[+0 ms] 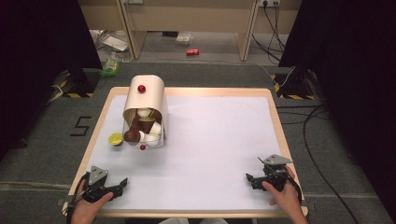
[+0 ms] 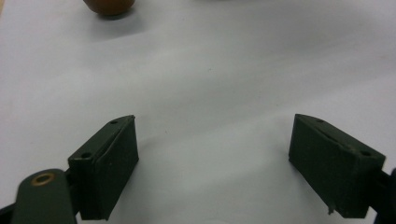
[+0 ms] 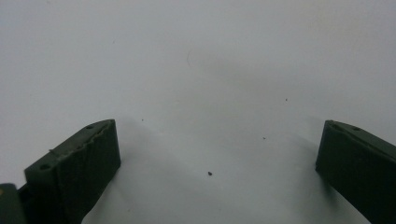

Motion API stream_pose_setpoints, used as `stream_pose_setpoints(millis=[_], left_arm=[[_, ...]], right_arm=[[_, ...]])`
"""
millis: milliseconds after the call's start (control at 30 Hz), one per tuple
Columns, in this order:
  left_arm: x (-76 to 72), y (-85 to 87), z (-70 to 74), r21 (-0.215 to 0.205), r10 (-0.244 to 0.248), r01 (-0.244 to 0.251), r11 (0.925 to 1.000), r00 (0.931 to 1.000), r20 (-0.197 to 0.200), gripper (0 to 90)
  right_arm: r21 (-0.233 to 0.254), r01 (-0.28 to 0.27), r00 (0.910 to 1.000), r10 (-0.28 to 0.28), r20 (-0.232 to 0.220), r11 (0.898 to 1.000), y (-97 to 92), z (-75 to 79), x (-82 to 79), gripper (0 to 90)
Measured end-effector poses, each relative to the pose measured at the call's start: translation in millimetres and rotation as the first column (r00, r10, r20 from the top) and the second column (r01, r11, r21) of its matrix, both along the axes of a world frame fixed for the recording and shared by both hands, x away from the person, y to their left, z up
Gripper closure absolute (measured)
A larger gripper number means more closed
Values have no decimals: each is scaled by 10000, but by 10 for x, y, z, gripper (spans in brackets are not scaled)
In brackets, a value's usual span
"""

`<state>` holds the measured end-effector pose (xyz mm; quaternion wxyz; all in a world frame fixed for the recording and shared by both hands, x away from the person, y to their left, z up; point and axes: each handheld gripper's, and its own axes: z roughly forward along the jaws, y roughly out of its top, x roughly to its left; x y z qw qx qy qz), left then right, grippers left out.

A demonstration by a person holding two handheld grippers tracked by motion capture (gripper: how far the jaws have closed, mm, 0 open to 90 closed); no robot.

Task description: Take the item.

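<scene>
The tipped container (image 1: 145, 105), a beige tube-like bin lying on its side with its mouth toward the person, sits on the far left part of the white table sheet (image 1: 219, 140), and its load of small toy foods has spilled to the opening. A red ball (image 1: 141, 88) rests on top of its curved wall. At the mouth, brown pieces (image 1: 132, 135) and white pieces (image 1: 153, 132) are heaped together, probably because the bin lies over and lets them slide out. Just left of the mouth a yellow-green piece (image 1: 115, 138) lies on the sheet, and a second small red ball (image 1: 143, 147) lies just in front of the heap.

At the near left edge, the left gripper (image 1: 122, 183) rests low in the person's hand, aimed across the sheet; the left gripper view shows its jaws parted with nothing between them, bare sheet below, and a brown piece (image 2: 110, 5) far ahead. I judge that it waits here, well apart from the pile, before a reach.

At the near right edge, the right gripper (image 1: 249, 179) lies likewise in hand, its jaws standing wide apart over bare sheet and holding nothing, well away from the container.
</scene>
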<state>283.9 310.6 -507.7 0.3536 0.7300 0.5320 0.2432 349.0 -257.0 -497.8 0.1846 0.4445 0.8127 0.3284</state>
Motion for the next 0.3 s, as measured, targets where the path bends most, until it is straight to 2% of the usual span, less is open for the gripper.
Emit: stream_pose_setpoints(millis=[300], left_arm=[[-5, 8, -12, -58, -27, 28, 10000, 10000, 56, 147]], right_arm=[[2, -1, 10000, 1, 0, 10000, 0, 0, 0, 2]])
